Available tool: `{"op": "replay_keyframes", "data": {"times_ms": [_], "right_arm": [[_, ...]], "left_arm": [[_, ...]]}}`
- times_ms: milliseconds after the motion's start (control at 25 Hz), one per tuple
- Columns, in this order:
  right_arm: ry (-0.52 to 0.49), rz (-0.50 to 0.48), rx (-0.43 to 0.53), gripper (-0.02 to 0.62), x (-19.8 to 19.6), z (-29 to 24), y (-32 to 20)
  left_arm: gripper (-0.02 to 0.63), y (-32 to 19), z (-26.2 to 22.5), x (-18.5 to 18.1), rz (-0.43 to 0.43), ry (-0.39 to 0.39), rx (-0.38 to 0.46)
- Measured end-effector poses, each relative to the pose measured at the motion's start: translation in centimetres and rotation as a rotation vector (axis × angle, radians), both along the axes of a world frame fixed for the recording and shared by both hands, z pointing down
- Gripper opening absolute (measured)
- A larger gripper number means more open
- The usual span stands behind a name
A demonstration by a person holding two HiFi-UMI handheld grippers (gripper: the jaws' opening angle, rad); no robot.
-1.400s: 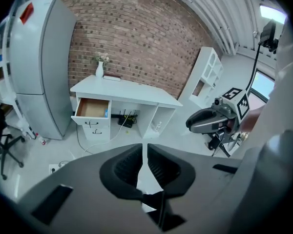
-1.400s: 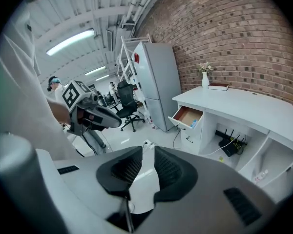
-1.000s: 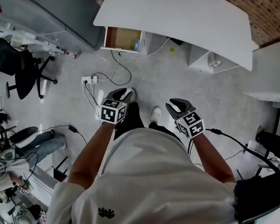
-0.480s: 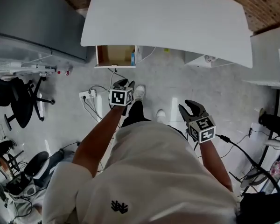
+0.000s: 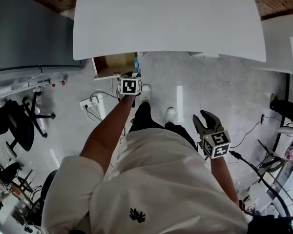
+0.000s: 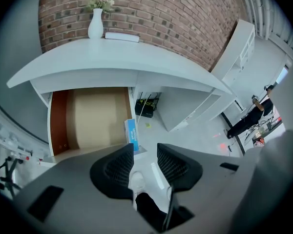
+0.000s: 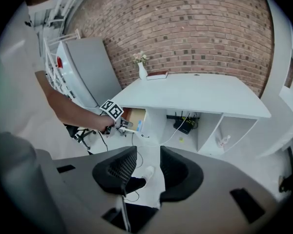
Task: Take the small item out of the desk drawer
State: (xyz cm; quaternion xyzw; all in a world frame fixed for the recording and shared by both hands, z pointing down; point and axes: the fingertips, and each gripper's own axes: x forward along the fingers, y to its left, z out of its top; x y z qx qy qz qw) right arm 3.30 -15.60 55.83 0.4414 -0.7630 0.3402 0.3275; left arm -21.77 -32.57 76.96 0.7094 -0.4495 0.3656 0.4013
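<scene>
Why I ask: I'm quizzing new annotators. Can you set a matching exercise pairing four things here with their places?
1 vase
2 blue box
3 left gripper
4 right gripper

A in the open drawer
B back from the desk, by the person's side
C on the desk top
D just before the drawer's front

Pairs: 1-C, 2-A, 3-D, 4-B. Both grippers' jaws are opening, with nothing between them.
</scene>
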Motion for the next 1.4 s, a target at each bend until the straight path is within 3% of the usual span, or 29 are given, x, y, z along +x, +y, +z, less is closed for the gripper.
{"op": "replay_keyframes", "data": {"times_ms": [200, 720, 1040, 1400], "right_arm": [[0.022, 0.08, -0.055, 0.172, -0.1, 0.4, 0.3], [0.031, 0.132, -0.154, 0.172, -0.9, 2.8, 0.5], [0.027, 0.135, -0.176, 0.17, -0.6, 3.9, 1.8], [-0.004, 0.116, -0.121, 0.166, 1.3, 3.0, 2.6]], "left_arm": [[0.155, -3.1, 4.0, -0.4, -0.023, -0.003, -0.038], [0.156, -6.6, 11.0, 0.3, -0.051, -0.013, -0.106], [0.116, -7.0, 11.1, 0.2, -0.075, -0.036, -0.11], [0.101, -5.8, 8.0, 0.3, -0.126, -0.059, -0.07]]}}
